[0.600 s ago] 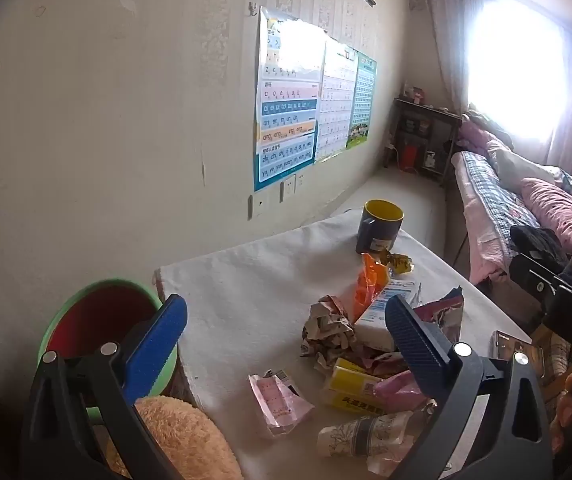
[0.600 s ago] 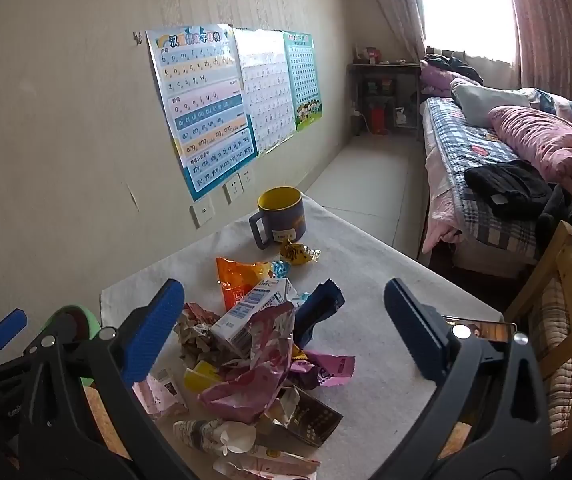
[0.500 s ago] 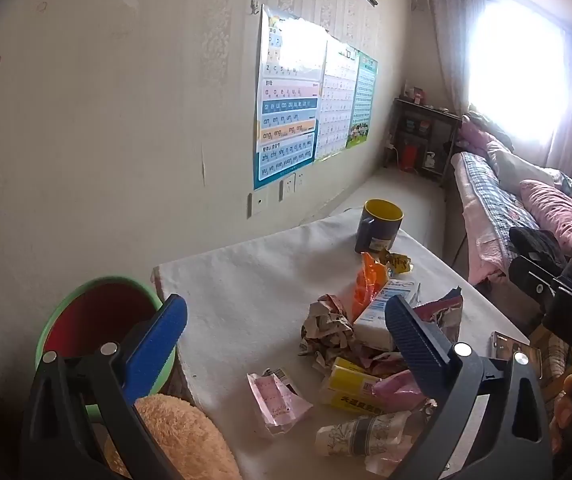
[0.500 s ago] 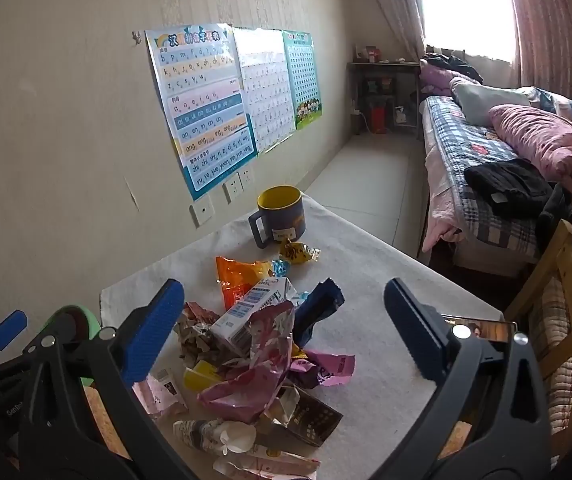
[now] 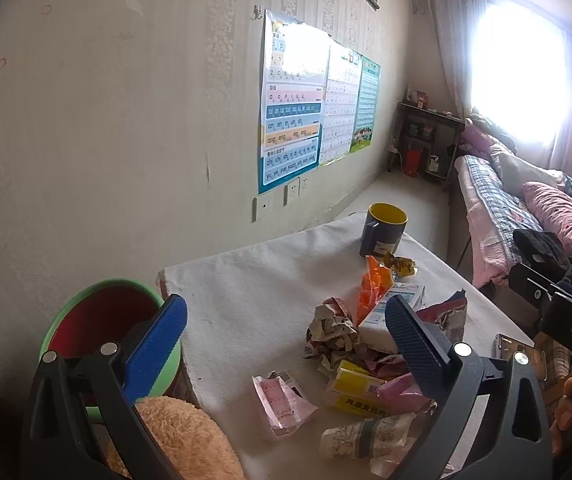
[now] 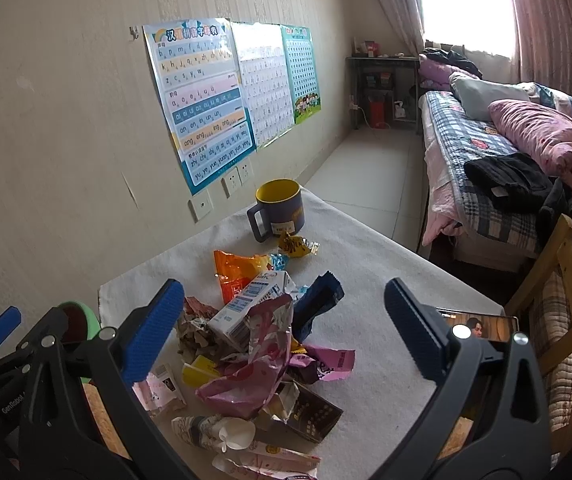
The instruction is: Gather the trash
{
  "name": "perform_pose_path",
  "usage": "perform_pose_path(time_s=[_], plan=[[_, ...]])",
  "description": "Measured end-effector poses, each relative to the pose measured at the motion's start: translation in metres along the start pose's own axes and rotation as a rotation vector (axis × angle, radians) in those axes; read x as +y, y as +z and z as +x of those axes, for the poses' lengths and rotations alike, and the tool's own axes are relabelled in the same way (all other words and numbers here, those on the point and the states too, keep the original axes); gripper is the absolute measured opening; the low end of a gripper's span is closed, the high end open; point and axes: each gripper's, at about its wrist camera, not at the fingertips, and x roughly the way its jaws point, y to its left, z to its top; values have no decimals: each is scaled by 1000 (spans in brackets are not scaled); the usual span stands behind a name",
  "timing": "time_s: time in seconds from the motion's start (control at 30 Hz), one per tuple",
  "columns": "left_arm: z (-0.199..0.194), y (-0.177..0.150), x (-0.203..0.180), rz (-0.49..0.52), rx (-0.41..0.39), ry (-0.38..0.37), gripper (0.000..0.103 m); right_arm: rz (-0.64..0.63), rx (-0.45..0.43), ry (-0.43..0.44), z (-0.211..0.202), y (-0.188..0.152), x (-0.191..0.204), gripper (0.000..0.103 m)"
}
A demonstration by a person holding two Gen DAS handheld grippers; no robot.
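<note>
In the left wrist view the left gripper (image 5: 282, 340) hangs with its jaws spread wide and nothing between them, above the near left part of the table (image 5: 254, 280). The trash pile (image 5: 366, 356) lies toward the near right part of the cloth, with a pink wrapper (image 5: 284, 402) a little apart on its near left side and a yellow carton (image 5: 356, 394) at its near edge. The green bin (image 5: 66, 320) stands off the table's left edge, beside a plush toy (image 5: 190, 440) at the near left corner. A risk, as I judge it: a wrapper carried across to the bin could slip from the pads over that edge, being thin and slick, and drop on the toy or behind it. In the right wrist view the right gripper (image 6: 284, 326) is likewise wide and empty, aimed over the heap, where a milk carton (image 6: 252, 306) leans on crumpled pink foil (image 6: 254, 364) and an orange packet (image 6: 238, 274). Closing on the loose heap could catch several pieces at once and scatter the rest. The mug (image 6: 280, 210) stands at the far edge with a yellow candy wrapper (image 6: 296, 246) just beside it; reaching for that wrapper could knock the mug. A phone (image 6: 478, 326) lies at the right edge, and a careless sweep could push it off. With both grippers near each other, they could also collide.
</note>
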Motion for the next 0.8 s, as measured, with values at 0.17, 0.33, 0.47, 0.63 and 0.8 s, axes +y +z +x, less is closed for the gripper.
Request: perform_pose_path(time_s=[0.17,0.33,0.47,0.63,0.8], plan=[[-1,-2,1,3,-10,-18,95,2,6,1,1,-1,0,99],[0,-2,0,-8,3,-50,95,4,7,0,2,-2,0,99],[1,-1,1,-15,12,-63,95,3,8,1,3,-2,-1,99],[0,-1,2,-24,10,-60,95,3,8,0,3,-2,0,99],[1,-3,0,4,10,-40,95,2,9,0,3,-3,0,99]])
